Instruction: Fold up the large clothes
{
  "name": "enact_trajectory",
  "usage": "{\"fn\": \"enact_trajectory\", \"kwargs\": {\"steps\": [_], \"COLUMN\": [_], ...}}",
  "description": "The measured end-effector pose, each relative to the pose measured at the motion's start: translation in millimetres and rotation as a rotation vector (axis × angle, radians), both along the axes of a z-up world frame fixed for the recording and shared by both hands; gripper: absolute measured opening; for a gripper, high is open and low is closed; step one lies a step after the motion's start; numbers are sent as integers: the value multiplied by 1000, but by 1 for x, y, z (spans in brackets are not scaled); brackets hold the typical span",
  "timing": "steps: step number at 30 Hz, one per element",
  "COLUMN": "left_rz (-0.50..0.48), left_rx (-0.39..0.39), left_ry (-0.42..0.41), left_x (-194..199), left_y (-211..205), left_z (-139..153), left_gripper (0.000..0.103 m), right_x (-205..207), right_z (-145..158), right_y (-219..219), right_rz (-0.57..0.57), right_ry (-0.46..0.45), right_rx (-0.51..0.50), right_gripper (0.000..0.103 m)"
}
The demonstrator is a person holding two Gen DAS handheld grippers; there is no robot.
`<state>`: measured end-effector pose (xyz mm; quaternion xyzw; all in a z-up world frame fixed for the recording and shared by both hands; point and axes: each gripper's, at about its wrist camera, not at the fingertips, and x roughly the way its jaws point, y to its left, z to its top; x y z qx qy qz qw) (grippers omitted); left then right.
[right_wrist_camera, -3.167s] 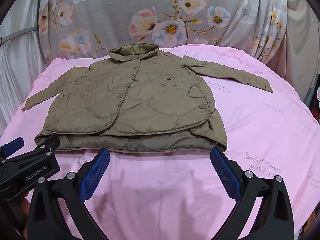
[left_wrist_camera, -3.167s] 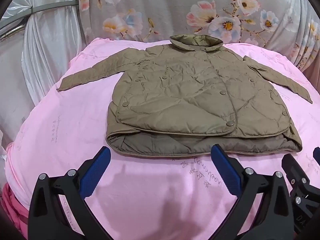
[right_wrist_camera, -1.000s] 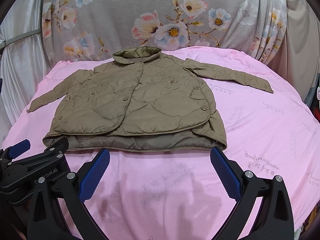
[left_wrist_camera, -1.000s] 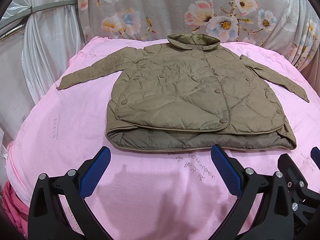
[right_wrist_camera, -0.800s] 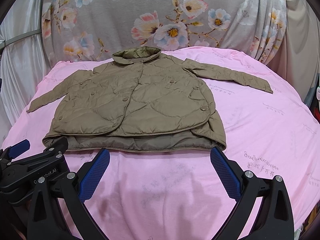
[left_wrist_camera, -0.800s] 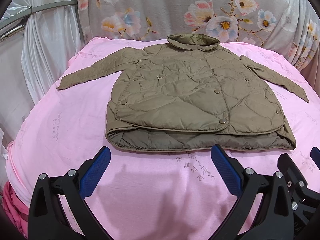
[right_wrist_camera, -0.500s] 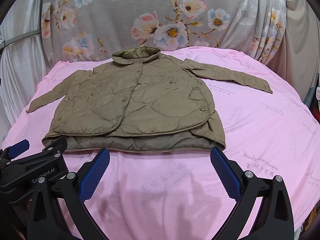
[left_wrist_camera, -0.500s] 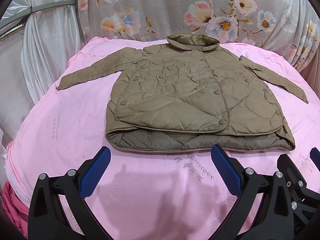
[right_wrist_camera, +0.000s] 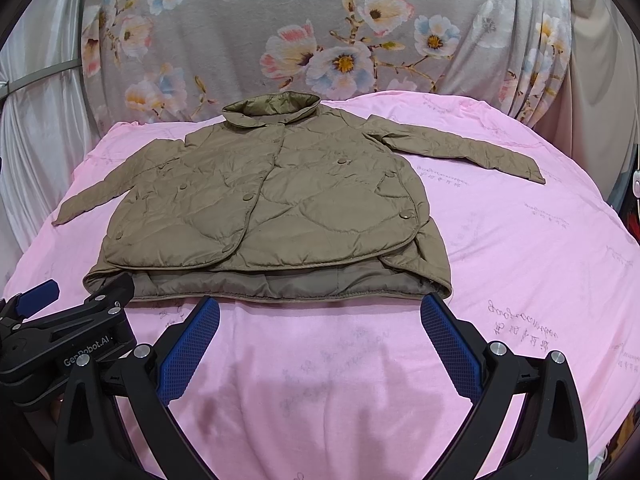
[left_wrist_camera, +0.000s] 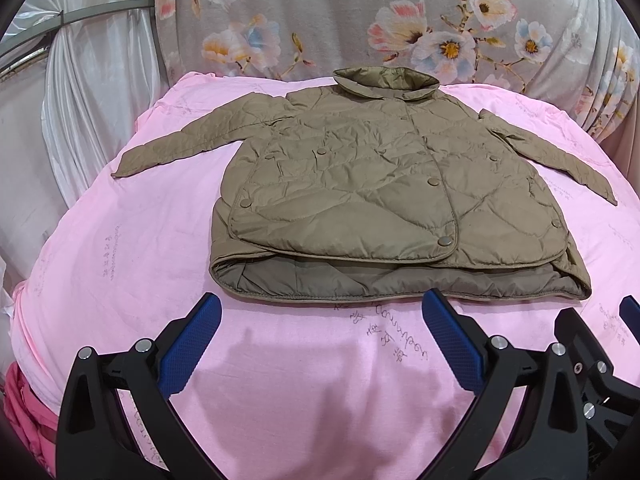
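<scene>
Lying flat ahead: olive jacket [left_wrist_camera: 376, 184], collar far, hem nearest, sleeves spread sideways. Left gripper [left_wrist_camera: 320, 336] and right gripper [right_wrist_camera: 320, 336] gape empty, short of the hem.

Olive-brown all over, that quilted jacket [left_wrist_camera: 384, 184], stitched in wavy diamond lines, with round snaps in the same dull brown and a slightly darker, greyer olive lining showing along the hem. Under it, a bright pink sheet [left_wrist_camera: 120, 260], plain except for scattered faint grey handwriting-style print. Behind, a grey floral cloth [right_wrist_camera: 320, 32] blooming with white, pink and pale blue flowers, yellow centres, thin brown stems. Off to the side, a shiny white curtain [left_wrist_camera: 88, 80]. Up front, left gripper [left_wrist_camera: 320, 336] and right gripper [right_wrist_camera: 320, 336] are both black-framed, with textured royal-blue pads [left_wrist_camera: 192, 344] and silver screws.
</scene>
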<state>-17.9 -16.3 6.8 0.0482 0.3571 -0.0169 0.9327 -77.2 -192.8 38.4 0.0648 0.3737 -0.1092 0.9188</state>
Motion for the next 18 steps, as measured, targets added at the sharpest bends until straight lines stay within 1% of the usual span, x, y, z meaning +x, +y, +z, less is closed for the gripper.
{"fn": "enact_trajectory", "kwargs": {"steps": [18], "left_rz": [-1], "left_rx": [1], "left_ry": [3], "left_x": [-2], "left_y": [-1], "left_z": [-2], "left_gripper": [98], "right_x": [0], "right_z": [-2], "right_y": [0], "right_rz": [2], "right_ry": [2], "right_rx": [2], "right_gripper": [98]}}
